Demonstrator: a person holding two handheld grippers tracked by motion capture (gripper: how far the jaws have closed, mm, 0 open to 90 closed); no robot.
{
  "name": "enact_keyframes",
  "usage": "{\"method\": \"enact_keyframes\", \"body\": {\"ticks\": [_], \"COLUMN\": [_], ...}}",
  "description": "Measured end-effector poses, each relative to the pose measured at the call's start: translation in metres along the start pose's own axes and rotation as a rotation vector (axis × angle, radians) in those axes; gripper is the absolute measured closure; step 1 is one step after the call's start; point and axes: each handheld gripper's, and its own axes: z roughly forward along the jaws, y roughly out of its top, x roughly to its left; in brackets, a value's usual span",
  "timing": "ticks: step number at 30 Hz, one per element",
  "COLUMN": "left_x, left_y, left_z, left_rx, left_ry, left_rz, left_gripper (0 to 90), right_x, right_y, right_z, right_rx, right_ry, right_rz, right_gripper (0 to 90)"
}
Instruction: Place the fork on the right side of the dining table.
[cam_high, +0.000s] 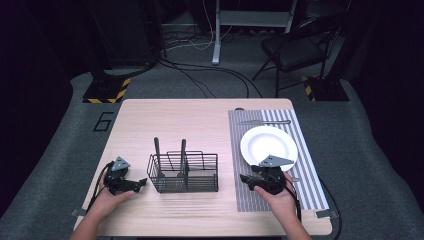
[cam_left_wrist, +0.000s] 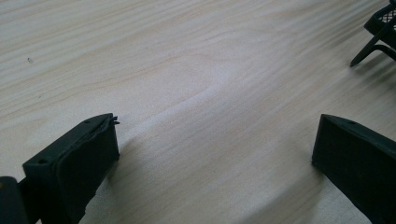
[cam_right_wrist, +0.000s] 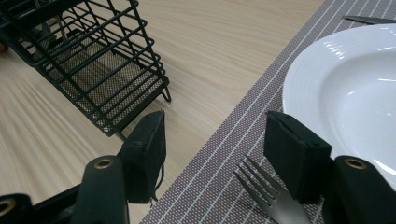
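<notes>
R tool (cam_high: 248, 181) is hovering low over the grey striped woven placemat (cam_right_wrist: 219, 186), jaws spread and gripping nothing, w/ the silver metal fork (cam_right_wrist: 268, 198) lying on the mat just beside its right pad, next to the round white ceramic plate (cam_right_wrist: 355, 88). L tool (cam_high: 139, 184) is sitting released over the pale wood bench (cam_left_wrist: 196, 70), pointing at the black wire-mesh caddy (cam_high: 184, 172), which is holding two dark-handled utensils (cam_high: 156, 150) upright.

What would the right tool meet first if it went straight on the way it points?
Probably the black wire cutlery caddy: the right tool, jaws open and empty over the placemat's edge, points toward its near corner. Depth is unclear.
</notes>
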Motion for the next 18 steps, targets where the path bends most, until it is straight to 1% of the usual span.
{"method": "enact_keyframes", "body": {"ticks": [2,3,5,8,12,15,17,18], "left_x": [0.0,0.0,0.0,0.0,0.0,0.0,0.0,0.0], "left_y": [0.0,0.0,0.0,0.0,0.0,0.0,0.0,0.0], "left_z": [0.0,0.0,0.0,0.0,0.0,0.0,0.0,0.0], "left_rx": [0.0,0.0,0.0,0.0,0.0,0.0,0.0,0.0], "left_ry": [0.0,0.0,0.0,0.0,0.0,0.0,0.0,0.0], "left_rz": [0.0,0.0,0.0,0.0,0.0,0.0,0.0,0.0], "left_gripper": [0.1,0.2,0.1,0.2,0.2,0.2,0.2,0.2], "right_x": [0.001,0.003,0.003,0.007,0.01,0.014,0.014,0.015], "right_y": [-0.001,-0.003,-0.004,-0.009,-0.012,-0.017,-0.017,-0.018], "right_z": [0.002,0.006,0.007,0.014,0.019,0.026,0.027,0.029], "right_rx": [0.002,0.004,0.01,0.019,0.027,0.047,0.05,0.055], "right_ry": [0.006,0.013,0.017,0.031,0.041,0.05,0.053,0.056], "right_rz": [-0.002,-0.012,-0.011,-0.03,-0.043,-0.061,-0.062,-0.073], "right_gripper": [38.8,38.9,38.9,39.2,39.2,39.4,39.4,39.4]}}
